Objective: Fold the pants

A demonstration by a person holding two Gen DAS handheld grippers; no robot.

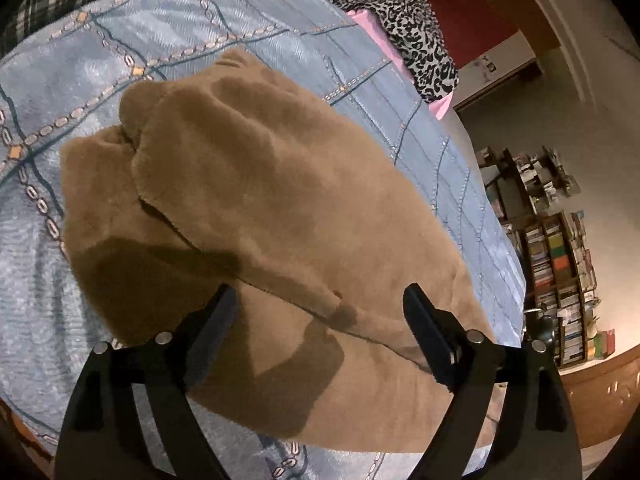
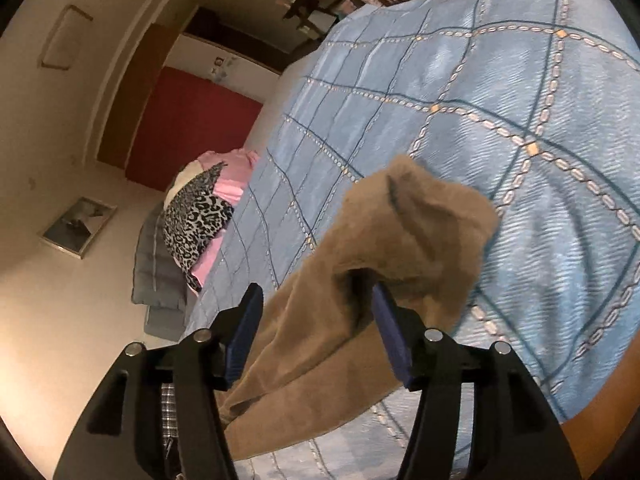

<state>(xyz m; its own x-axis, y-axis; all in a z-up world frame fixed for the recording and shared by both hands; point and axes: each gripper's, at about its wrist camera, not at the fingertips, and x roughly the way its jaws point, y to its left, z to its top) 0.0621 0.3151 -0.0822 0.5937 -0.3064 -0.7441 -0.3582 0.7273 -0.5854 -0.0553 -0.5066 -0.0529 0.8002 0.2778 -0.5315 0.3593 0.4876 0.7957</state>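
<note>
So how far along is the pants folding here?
Done: the tan pants lie on the blue bedspread, doubled over at least once. In hand: nothing; left gripper and right gripper are both open. Left: the raised end looks unflattened.

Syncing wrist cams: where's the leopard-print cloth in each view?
Left wrist: leopard-print cloth at top, right of centre, on pink fabric at the bedspread's far edge.
Right wrist: leopard-print cloth at left, mid-height, on the same pink fabric.
Shared landmark: brown pants on the blue bedspread.
</note>
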